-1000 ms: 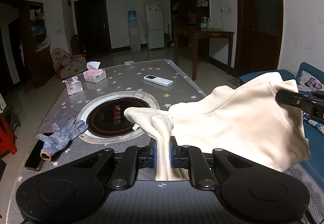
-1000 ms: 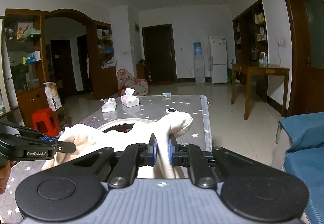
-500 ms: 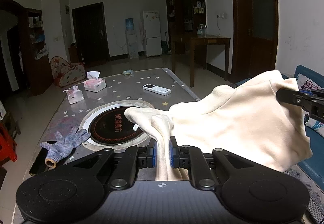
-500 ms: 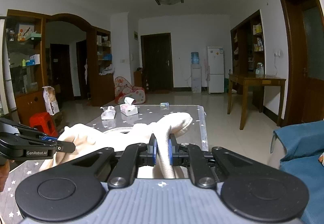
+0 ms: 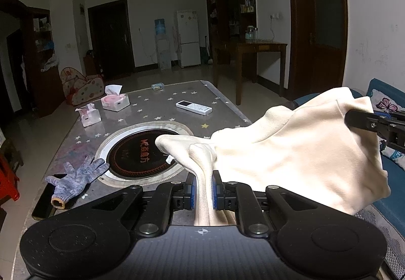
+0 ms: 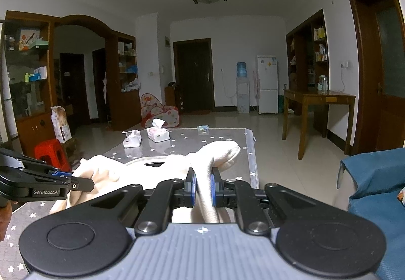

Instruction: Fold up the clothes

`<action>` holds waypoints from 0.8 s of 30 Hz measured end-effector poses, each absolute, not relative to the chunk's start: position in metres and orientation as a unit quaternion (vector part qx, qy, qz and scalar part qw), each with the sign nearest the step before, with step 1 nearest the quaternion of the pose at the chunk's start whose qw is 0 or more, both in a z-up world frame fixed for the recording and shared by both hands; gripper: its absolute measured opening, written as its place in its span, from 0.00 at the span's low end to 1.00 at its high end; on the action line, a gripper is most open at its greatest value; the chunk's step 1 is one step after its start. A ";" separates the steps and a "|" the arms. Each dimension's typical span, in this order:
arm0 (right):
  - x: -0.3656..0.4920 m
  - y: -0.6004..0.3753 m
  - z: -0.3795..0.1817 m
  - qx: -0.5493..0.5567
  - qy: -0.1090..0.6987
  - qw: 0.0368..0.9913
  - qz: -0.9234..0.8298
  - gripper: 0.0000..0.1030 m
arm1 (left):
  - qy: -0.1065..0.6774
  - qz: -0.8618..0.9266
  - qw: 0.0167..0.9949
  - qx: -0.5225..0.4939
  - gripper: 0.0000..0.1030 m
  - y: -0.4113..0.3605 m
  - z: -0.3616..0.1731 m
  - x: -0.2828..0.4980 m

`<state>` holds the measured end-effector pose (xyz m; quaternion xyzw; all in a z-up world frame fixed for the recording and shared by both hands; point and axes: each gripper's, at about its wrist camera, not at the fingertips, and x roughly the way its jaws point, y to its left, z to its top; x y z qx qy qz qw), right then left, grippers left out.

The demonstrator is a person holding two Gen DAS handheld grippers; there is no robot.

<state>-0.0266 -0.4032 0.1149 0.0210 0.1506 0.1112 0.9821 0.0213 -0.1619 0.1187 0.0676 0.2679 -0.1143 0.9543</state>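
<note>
A cream garment (image 5: 291, 153) hangs in the air above the near end of the star-patterned table (image 5: 157, 107), stretched between both grippers. My left gripper (image 5: 203, 187) is shut on a bunched edge of it. In the left wrist view the right gripper's black fingers (image 5: 364, 120) pinch the garment's far corner at the right edge. My right gripper (image 6: 202, 187) is shut on another bunched fold of the cream garment (image 6: 217, 156). The left gripper's fingers (image 6: 58, 183) grip the cloth at the left of the right wrist view.
On the table lie a grey knit glove (image 5: 76, 176), a dark phone (image 5: 43, 201), two tissue packs (image 5: 115, 100), a white remote (image 5: 193, 107) and a round black hotplate inset (image 5: 141, 153). A blue sofa (image 6: 374, 194) is at the right, a red stool (image 6: 50, 153) at the left.
Both wrist views have tilted upward a little, showing more ceiling. The garment stays stretched between the two shut grippers, with the grip unchanged.
</note>
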 end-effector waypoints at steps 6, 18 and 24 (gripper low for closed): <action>-0.021 -0.404 0.107 0.025 0.160 0.981 0.110 0.09 | 0.279 -0.114 0.951 0.069 0.13 -0.164 0.113 0.029; -0.013 -0.405 0.094 0.027 0.178 0.978 0.105 0.09 | 0.296 -0.117 0.945 0.071 0.13 -0.168 0.097 0.038; -0.009 -0.405 0.087 0.030 0.188 0.976 0.105 0.09 | 0.305 -0.117 0.942 0.074 0.13 -0.170 0.090 0.041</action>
